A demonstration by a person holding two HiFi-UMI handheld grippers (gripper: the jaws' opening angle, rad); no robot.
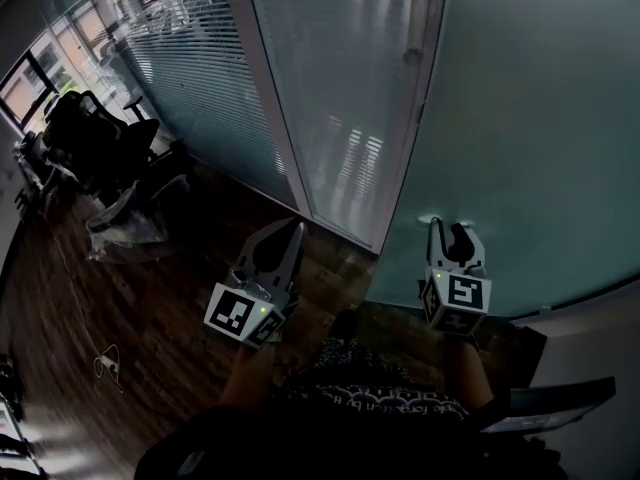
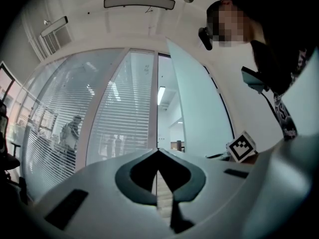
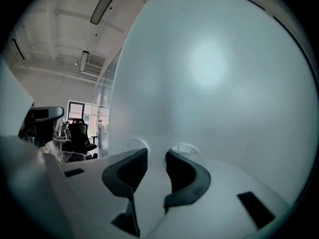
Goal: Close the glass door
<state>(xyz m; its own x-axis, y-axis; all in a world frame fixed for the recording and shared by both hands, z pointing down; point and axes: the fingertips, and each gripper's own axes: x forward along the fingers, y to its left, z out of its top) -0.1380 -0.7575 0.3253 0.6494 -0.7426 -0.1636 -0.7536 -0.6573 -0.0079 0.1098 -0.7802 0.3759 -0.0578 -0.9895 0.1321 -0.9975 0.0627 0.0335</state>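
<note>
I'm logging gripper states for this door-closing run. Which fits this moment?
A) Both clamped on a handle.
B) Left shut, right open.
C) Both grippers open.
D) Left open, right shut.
B: the left gripper has its jaw tips meeting with nothing between them, while the right gripper has its jaws apart and empty, facing the frosted glass panel.
</note>
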